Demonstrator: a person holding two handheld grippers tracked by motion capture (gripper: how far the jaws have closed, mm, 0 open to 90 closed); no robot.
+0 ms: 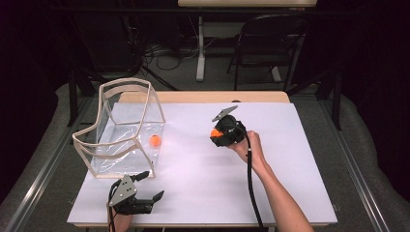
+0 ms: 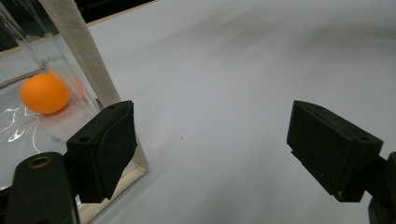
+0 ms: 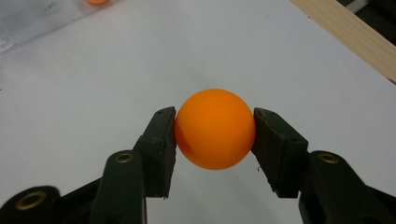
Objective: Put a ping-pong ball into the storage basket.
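An orange ball [image 3: 215, 129] is pinched between the two black jaws of my right gripper [image 1: 216, 135], which is shut on it above the middle of the white table top. In the high view this ball [image 1: 215, 132] shows at the gripper's tip. A second orange ball [image 1: 154, 140] lies inside the clear bag with cream trim [image 1: 126, 126] at the left; the left gripper view has it [image 2: 44, 93] behind the clear wall. My left gripper [image 1: 146, 186] rests near the front edge, open and holding nothing, just right of the bag's near corner [image 2: 91, 65].
The white board [image 1: 290, 159] covers the table, with a wooden strip [image 1: 203, 96] along its far edge. A black folding chair [image 1: 268, 43] and a table leg [image 1: 200, 48] stand beyond. The right forearm [image 1: 275, 193] crosses the front right of the board.
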